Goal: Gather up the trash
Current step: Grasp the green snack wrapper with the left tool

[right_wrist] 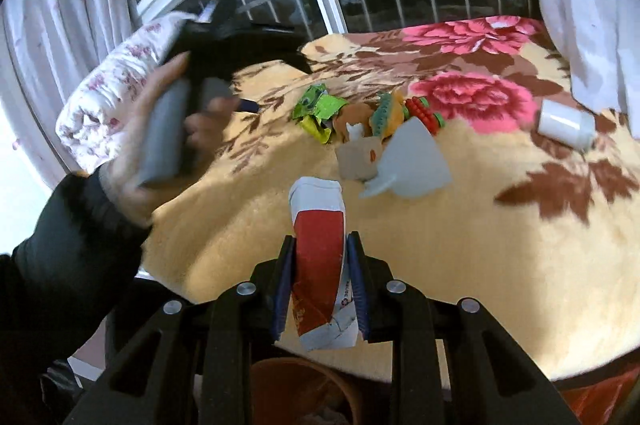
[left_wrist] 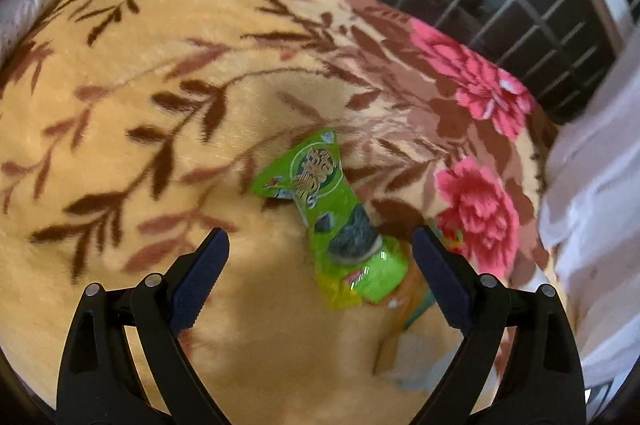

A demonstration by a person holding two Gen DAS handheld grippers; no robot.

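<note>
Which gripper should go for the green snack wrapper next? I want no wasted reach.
Left. The left gripper is open just above the green snack wrapper, jaws on either side of it. The right gripper is shut on a red and white carton, so it is probably busy.

On the flowered blanket (right_wrist: 460, 265) lies a cluster of litter and toys: one crumpled green snack wrapper (right_wrist: 318, 105), one grey cup (right_wrist: 416, 161) tipped on its side, one small cardboard piece (right_wrist: 356, 157), and one red-and-green beaded toy (right_wrist: 424, 113). One white bottle (right_wrist: 566, 123) lies well apart from them. One red-and-white carton (right_wrist: 320, 265) and one rolled floral quilt (right_wrist: 116, 97) complete the count, with two pink flowers printed in the blanket's near corner.
</note>
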